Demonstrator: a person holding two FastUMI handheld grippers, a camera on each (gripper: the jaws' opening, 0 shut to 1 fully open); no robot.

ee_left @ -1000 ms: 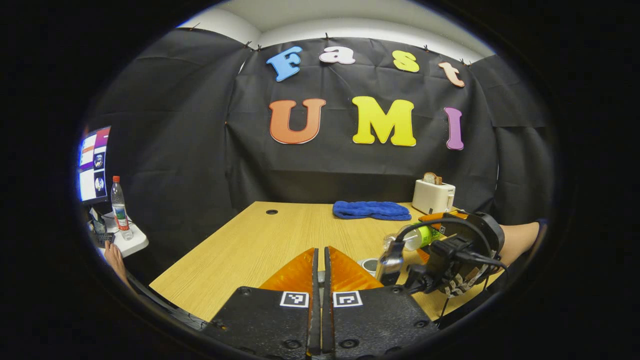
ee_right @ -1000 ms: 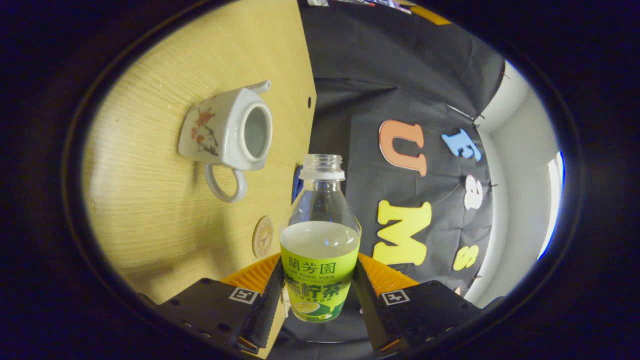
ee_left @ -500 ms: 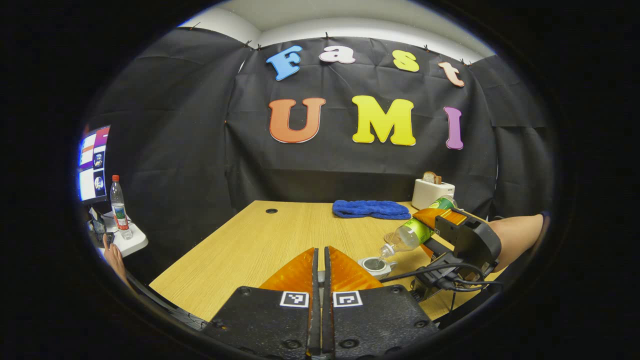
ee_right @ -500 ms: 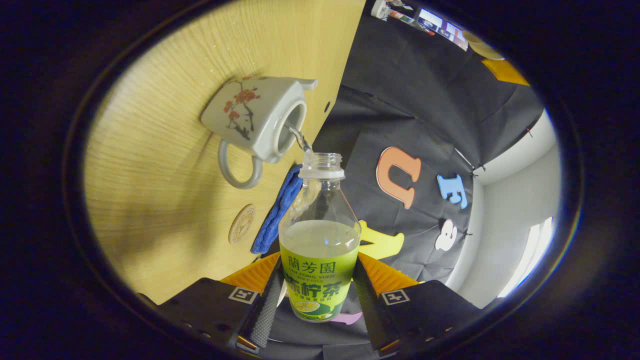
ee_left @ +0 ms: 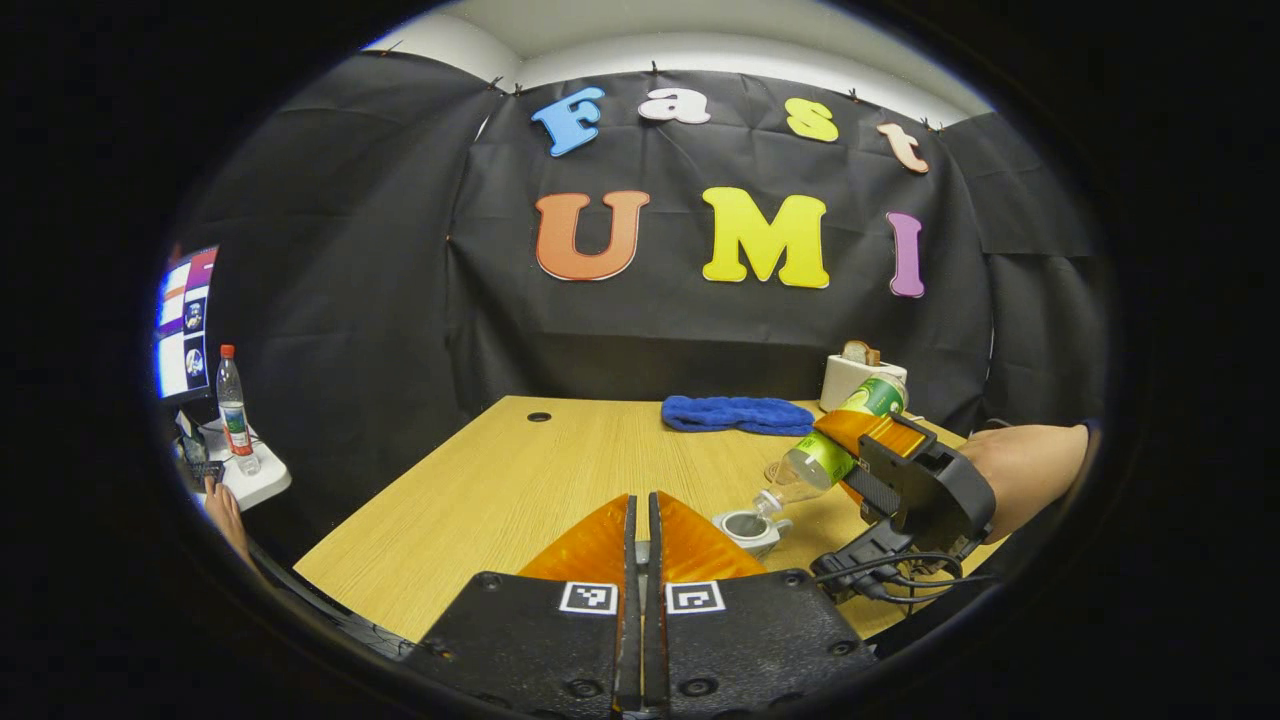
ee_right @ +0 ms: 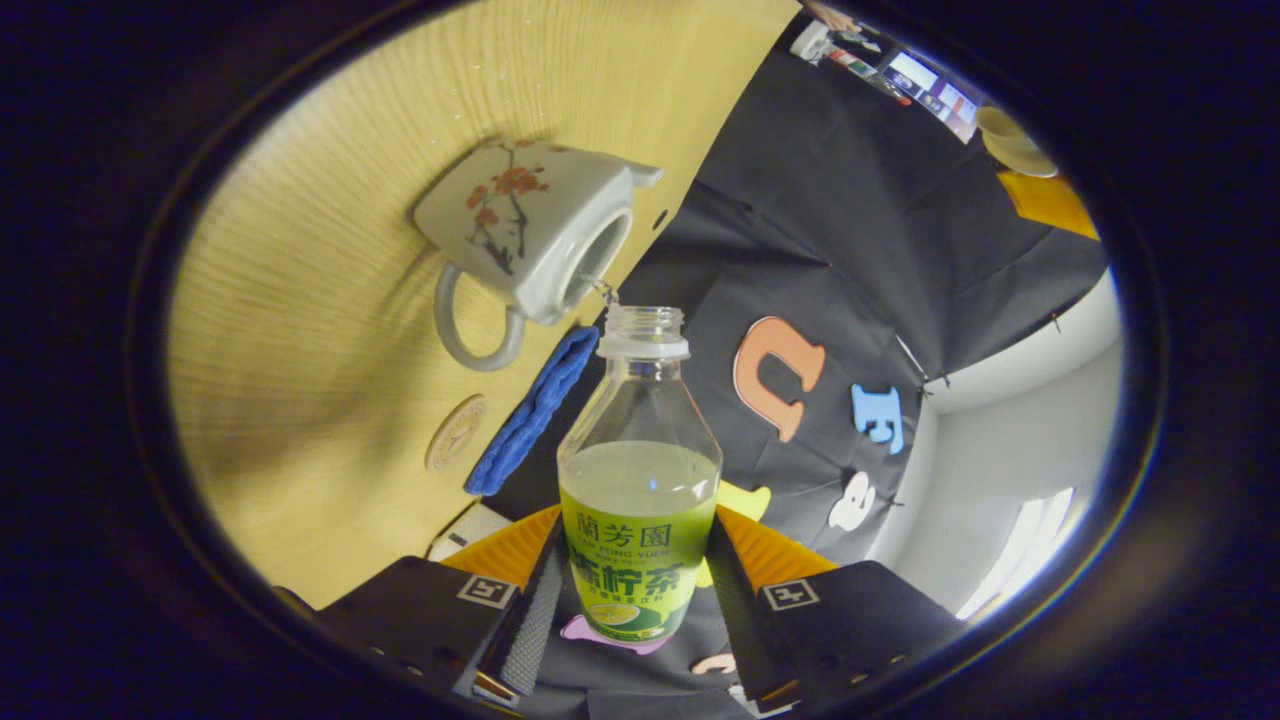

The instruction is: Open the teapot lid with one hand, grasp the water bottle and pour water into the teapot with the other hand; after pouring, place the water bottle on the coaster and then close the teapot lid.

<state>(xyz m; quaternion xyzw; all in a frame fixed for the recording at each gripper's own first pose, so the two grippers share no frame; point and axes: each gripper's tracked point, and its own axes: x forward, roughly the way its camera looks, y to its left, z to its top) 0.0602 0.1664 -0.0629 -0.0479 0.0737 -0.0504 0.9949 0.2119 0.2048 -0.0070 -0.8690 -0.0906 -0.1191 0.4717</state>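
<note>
A white flowered teapot [ee_left: 745, 527] stands lidless on the wooden table [ee_left: 500, 490]. My right gripper [ee_right: 640, 520] is shut on a green-labelled water bottle [ee_right: 640, 500], tilted mouth-down over the teapot [ee_right: 520, 230]. A thin trickle runs from the bottle mouth into the pot's opening. In the left gripper view the bottle [ee_left: 820, 460] slants down to the pot, held by the right gripper [ee_left: 835, 440] and a person's forearm. My left gripper [ee_left: 641, 500] is shut left of the pot, with a pale sliver, seemingly the lid's knob, pinched between its tips. A round coaster [ee_right: 455, 447] lies beyond the pot.
A blue cloth [ee_left: 735, 414] and a white toaster [ee_left: 845, 375] sit at the table's far edge. Off the left side stand a small white stand with a red-capped bottle [ee_left: 232, 400], a lit monitor [ee_left: 180, 330], and a person's hand [ee_left: 225, 505].
The right gripper has lifted and tipped the bottle further, from level beside the pot to mouth-down over it, and water has begun running in. The left gripper has stayed shut and almost still.
</note>
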